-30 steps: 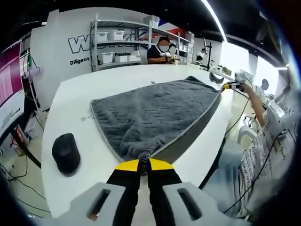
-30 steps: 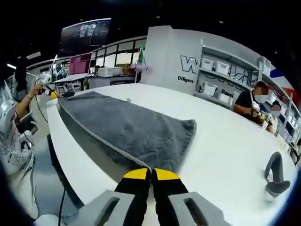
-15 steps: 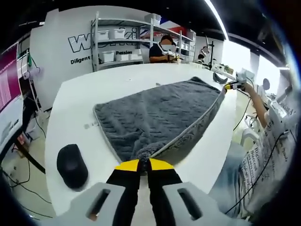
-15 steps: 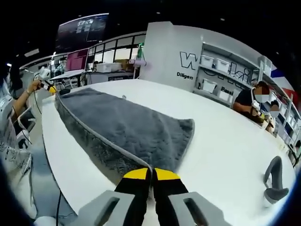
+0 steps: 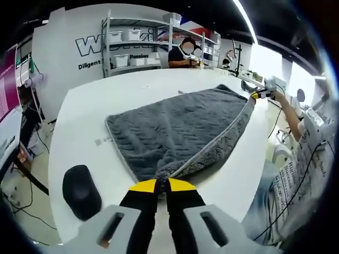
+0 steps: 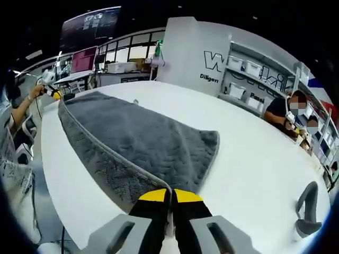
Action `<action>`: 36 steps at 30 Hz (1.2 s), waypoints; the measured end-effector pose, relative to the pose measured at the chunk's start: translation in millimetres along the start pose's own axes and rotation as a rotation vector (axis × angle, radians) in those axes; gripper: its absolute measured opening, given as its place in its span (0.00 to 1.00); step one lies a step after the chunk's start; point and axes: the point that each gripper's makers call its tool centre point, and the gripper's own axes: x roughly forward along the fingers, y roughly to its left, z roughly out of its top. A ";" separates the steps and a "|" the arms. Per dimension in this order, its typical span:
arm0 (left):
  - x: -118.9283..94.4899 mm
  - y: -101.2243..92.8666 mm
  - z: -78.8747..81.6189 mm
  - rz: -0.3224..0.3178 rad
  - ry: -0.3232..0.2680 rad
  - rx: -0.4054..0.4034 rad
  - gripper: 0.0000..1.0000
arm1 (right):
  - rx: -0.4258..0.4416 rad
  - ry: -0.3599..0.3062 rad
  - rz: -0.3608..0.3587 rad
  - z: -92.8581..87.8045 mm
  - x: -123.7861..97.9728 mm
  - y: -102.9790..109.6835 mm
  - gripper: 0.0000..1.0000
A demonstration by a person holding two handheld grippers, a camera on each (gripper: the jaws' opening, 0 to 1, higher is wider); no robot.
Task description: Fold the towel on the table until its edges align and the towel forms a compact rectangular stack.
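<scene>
A grey textured towel (image 5: 180,124) lies spread on the white table (image 5: 85,106), its near edge lifted and stretched between the two grippers. My left gripper (image 5: 162,184) is shut on one near corner of the towel. In the right gripper view the same towel (image 6: 143,140) runs away to the left, and my right gripper (image 6: 170,194) is shut on its other near corner. The right gripper (image 5: 255,95) also shows far off in the left gripper view, held by a hand. The left gripper (image 6: 53,94) shows far off in the right gripper view.
A black rounded object (image 5: 80,189) sits on the table left of the left gripper. A grey curved stand (image 6: 307,206) sits at the table's right side. Shelves with bins (image 5: 132,47) and a seated person (image 6: 280,114) are beyond the table.
Both grippers have moved forward over the table with the towel's near edge, so the hanging strip now lies more over the tabletop. The black object appears nearer.
</scene>
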 end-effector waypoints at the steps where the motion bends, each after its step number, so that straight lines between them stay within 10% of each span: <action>1: 0.7 1.1 0.8 -0.001 0.001 -0.002 0.08 | -0.001 0.003 0.000 0.7 0.7 -0.7 0.04; 36: 26.8 33.0 24.6 -0.007 0.070 -0.002 0.08 | 0.014 0.072 -0.007 18.0 36.2 -21.9 0.04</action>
